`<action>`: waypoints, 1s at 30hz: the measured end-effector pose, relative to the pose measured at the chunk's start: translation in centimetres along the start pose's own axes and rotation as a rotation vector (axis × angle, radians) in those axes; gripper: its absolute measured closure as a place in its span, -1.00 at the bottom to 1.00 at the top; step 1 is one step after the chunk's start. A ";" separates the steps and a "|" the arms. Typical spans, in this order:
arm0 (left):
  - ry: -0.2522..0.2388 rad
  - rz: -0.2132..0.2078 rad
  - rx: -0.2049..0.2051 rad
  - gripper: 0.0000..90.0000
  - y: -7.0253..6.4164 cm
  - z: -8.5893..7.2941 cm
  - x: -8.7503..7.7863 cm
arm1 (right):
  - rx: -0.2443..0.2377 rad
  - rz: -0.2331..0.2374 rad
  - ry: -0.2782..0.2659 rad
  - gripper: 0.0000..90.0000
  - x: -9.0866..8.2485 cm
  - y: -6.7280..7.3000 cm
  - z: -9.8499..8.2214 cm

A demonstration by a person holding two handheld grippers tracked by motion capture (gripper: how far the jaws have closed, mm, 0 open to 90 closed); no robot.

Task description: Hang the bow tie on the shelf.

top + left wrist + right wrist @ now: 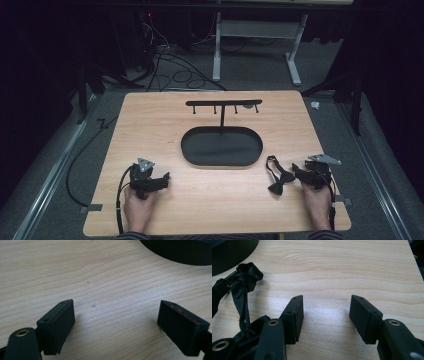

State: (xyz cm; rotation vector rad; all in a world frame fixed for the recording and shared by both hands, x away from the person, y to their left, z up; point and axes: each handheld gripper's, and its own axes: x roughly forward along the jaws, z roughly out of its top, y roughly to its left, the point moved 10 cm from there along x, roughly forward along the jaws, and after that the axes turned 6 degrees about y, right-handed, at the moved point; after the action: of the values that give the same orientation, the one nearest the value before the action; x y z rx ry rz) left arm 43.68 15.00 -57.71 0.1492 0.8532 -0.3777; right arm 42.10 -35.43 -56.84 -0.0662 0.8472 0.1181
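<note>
Bow tie (280, 179): in the high view it lies flat on the tabletop (150, 125), just beside your right tool (296, 172) and near the right end of the oval black tray (221, 159). The tray holds nothing; a post rises from its far rim to a hanger bar (223, 103) whose pegs are bare. Your left tool (166, 178) rests well apart from the bow tie, to the left of the tray.

In the left gripper view, the left tool (115, 315) has its jaws spread wide over bare wood, with the tray wall (180, 252) at the upper right. Nothing lies between the jaws.

In the right gripper view, the right tool (325, 315) also has its jaws apart and grips nothing. The bow tie (242, 285) sits off to the left of the jaws, outside the gap, and its strap trails down beside the left jaw's arm.

Risk: if you close here, the jaws will likely meet on air. If you advance without turning toward the fabric, the jaw arm could snag the loose strap and drag the bow tie across the wood. A pinch on the thin strap alone may let the knot swing and slip.
</note>
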 end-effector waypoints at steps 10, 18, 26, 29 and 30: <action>0.000 0.000 0.000 -0.67 0.0 0.0 0.0 | 0.022 0.026 0.004 0.09 -0.1 0.0 0.0; 0.000 0.000 0.000 -0.67 0.0 0.0 0.0 | 0.027 0.047 -0.006 0.17 -0.8 0.2 0.1; 0.000 0.000 0.000 -0.67 0.0 0.0 0.0 | 0.016 0.074 -0.035 0.23 -1.9 0.8 0.5; 0.000 0.000 0.000 -0.67 0.0 0.0 0.0 | 0.014 0.081 -0.043 0.25 -2.2 1.0 0.7; 0.000 0.000 0.000 -0.67 0.0 0.0 0.0 | 0.011 0.088 -0.048 0.26 -2.6 1.3 0.8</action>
State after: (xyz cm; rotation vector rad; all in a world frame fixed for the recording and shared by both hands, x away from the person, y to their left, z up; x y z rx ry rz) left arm 43.68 15.00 -57.71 0.1495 0.8532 -0.3774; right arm 40.87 -34.28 -54.39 -0.0158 0.8030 0.1976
